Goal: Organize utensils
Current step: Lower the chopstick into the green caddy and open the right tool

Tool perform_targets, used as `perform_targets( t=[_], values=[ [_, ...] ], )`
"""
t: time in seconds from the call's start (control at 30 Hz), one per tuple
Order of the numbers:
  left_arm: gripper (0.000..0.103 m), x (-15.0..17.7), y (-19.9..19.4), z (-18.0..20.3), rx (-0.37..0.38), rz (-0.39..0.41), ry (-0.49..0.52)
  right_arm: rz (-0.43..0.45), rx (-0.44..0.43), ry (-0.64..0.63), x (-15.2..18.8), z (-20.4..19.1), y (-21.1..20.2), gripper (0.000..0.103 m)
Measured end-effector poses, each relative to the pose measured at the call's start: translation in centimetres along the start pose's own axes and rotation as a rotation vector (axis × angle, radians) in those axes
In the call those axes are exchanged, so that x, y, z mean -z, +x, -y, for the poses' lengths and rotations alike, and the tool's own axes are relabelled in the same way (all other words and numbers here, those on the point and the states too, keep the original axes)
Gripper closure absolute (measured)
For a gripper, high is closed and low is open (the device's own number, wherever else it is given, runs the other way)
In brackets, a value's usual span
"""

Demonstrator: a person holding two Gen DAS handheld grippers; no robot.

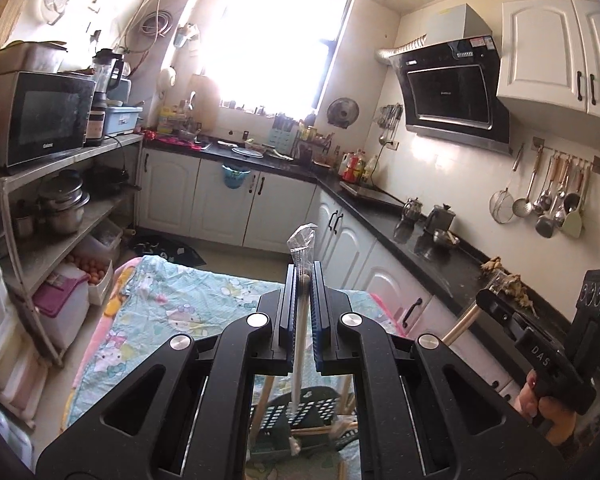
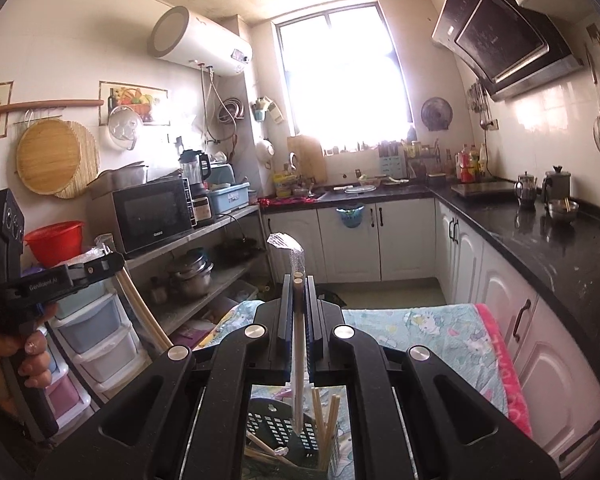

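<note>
Both grippers are gripping wrapped chopsticks above a table covered by a cartoon-print cloth (image 1: 188, 300). The left gripper (image 1: 304, 276) is pinching one clear-wrapped pair of chopsticks (image 1: 302, 344) between nearly closed fingers, the wrapper's crumpled end sticking out past the tips. The right gripper (image 2: 299, 280) is clamping a second wrapped pair (image 2: 299, 360) the same way (two round wooden ends are showing at the tips). Near and low, under both grippers, a dark perforated utensil holder (image 2: 280, 424) is sitting on the cloth, holding several bare chopsticks (image 2: 328, 428).
</note>
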State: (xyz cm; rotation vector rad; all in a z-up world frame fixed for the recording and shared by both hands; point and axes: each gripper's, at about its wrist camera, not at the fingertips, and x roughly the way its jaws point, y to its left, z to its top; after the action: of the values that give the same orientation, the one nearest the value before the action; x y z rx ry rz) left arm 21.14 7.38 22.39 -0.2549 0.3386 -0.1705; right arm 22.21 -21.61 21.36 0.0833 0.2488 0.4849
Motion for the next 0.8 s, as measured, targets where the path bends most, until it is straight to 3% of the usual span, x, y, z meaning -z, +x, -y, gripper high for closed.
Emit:
perform_targets(
  t=[0.53,0.8],
  values=[
    [0.1,5.6,3.0,-1.2,-0.122,-0.055,0.017,-0.034,-0.019,0.018,5.2,1.0,2.8,0.098],
    [0.1,8.1,4.0,-1.8,-0.133,-0.075,-0.014,-0.036,-0.017,0.002,8.0,1.0,4.3,0.098]
  ],
)
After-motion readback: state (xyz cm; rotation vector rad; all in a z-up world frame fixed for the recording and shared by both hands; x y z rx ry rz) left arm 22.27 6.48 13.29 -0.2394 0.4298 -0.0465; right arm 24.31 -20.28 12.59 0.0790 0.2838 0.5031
